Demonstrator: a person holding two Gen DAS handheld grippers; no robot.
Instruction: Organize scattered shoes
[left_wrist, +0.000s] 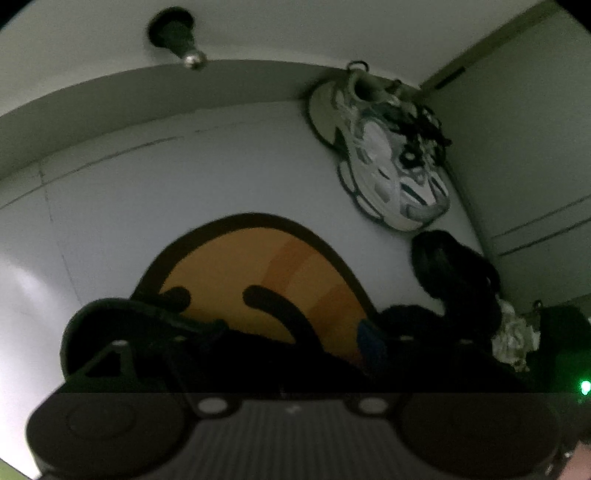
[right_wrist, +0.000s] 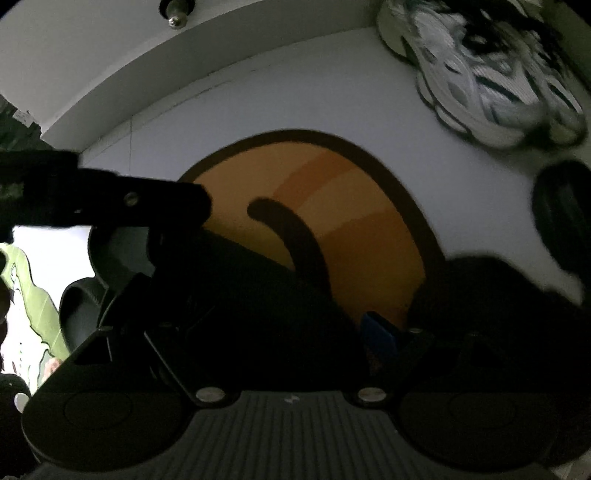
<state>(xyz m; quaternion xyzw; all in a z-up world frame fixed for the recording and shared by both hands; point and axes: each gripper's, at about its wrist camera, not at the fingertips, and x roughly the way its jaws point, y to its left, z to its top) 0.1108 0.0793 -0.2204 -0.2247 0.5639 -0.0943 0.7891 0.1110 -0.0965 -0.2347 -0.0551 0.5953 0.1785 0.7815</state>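
A white and grey sneaker with black laces lies on the pale floor at the upper right, by the wall; it also shows in the right wrist view. A black shoe lies just below it, seen also at the right edge of the right wrist view. My left gripper is dark against an orange mat, with a dark shoe around its left finger. My right gripper has a dark shoe between its fingers. The left gripper reaches in from the left of the right wrist view.
The orange mat with a dark border lies on the pale floor. A door stopper sticks out of the baseboard at the top. A cabinet stands at the right. Crumpled white paper lies near it. A black slipper lies at left.
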